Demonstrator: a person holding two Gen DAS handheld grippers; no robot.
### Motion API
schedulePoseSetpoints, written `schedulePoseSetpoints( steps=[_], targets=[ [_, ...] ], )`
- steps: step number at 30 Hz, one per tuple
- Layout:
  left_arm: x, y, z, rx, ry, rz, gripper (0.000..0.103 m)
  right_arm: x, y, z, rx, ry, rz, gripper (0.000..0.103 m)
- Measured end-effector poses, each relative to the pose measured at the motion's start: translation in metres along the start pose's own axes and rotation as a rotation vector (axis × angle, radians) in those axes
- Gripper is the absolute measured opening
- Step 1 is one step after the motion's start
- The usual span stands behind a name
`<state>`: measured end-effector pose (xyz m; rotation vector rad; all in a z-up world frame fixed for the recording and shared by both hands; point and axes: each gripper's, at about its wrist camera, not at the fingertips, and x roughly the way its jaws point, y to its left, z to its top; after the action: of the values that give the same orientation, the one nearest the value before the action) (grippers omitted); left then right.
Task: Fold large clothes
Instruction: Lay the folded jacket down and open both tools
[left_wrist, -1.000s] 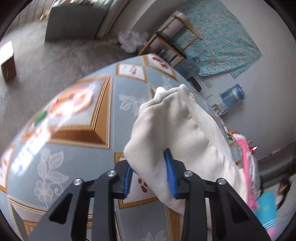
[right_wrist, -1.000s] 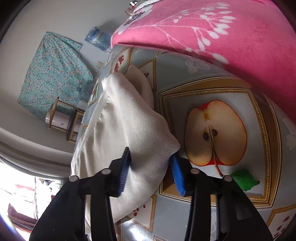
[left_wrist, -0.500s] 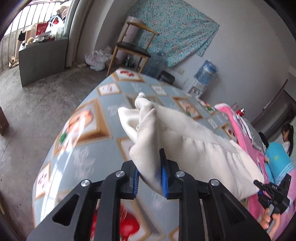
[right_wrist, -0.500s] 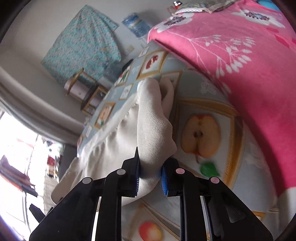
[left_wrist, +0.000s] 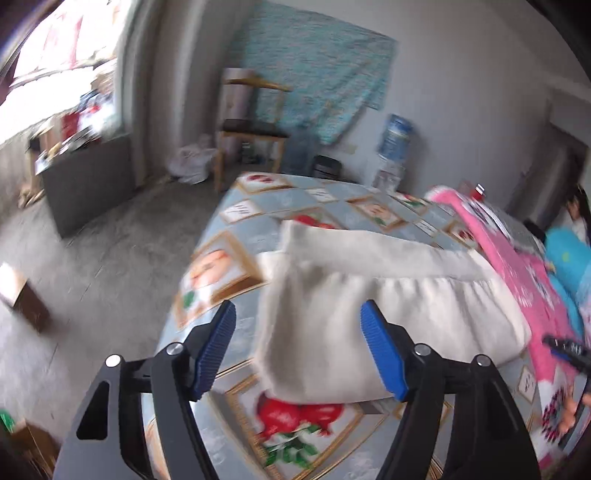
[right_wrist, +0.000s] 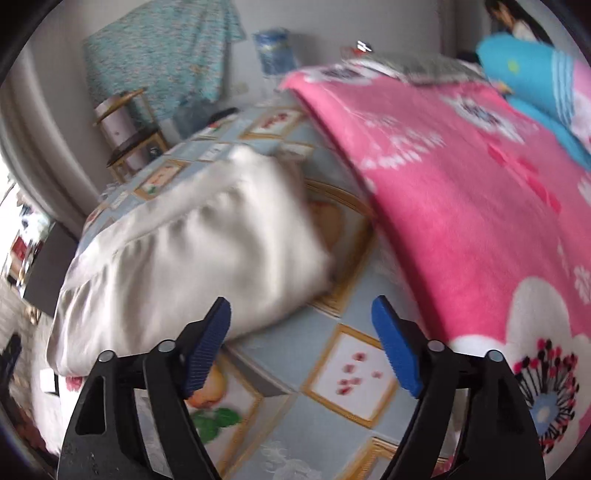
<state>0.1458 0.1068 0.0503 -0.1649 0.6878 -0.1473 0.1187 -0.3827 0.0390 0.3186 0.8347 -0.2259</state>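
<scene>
We spread both the left gripper (left_wrist: 297, 349) and right gripper (right_wrist: 301, 347), dropping the cream garment (left_wrist: 388, 306) folded beside the pink blanket (right_wrist: 461, 206).

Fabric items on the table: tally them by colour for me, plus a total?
Cream: 1, the folded garment
Pink: 1, the floral blanket
Blue: 1, the bundle on the blanket's far end
Total: 3

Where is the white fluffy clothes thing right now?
The cream garment lies folded on the fruit-patterned tablecloth, beside the pink blanket, just ahead of both open grippers.
</scene>
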Motion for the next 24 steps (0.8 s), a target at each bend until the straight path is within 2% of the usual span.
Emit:
schedulePoseSetpoints(
  steps=[4, 7, 10, 12, 13, 17, 20, 24],
  targets=[
    [0.043, -0.059, -0.002, 0.191, 0.097, -0.076, 0.076, 0.026, 0.058, -0.001, -0.102, 0.041, 0.103, 0.084],
    [0.074, -0.087, -0.020, 0.305, 0.155, -0.036, 0.077, 0.041, 0.093, -0.009, -0.185, 0.057, 0.095, 0.086],
    [0.106, -0.087, -0.041, 0.316, 0.257, 0.017, 0.077, 0.063, 0.110, -0.021, -0.228, 0.102, 0.060, 0.090],
    [0.109, -0.079, -0.045, 0.279, 0.235, -0.001, 0.079, 0.084, 0.113, -0.035, -0.256, 0.148, 0.008, 0.096],
    [0.108, -0.079, -0.046, 0.288, 0.234, 0.002, 0.079, 0.080, 0.111, -0.040, -0.241, 0.126, 0.021, 0.096],
    [0.098, -0.078, -0.037, 0.273, 0.250, 0.003, 0.079, 0.069, 0.101, -0.034, -0.184, 0.150, 0.027, 0.095],
    [0.070, -0.077, -0.027, 0.239, 0.196, -0.045, 0.079, 0.042, 0.100, -0.032, -0.202, 0.091, 0.055, 0.095],
    [0.026, -0.076, -0.015, 0.189, 0.120, -0.111, 0.089, -0.006, 0.103, -0.040, -0.231, -0.010, 0.095, 0.096]
  ],
)
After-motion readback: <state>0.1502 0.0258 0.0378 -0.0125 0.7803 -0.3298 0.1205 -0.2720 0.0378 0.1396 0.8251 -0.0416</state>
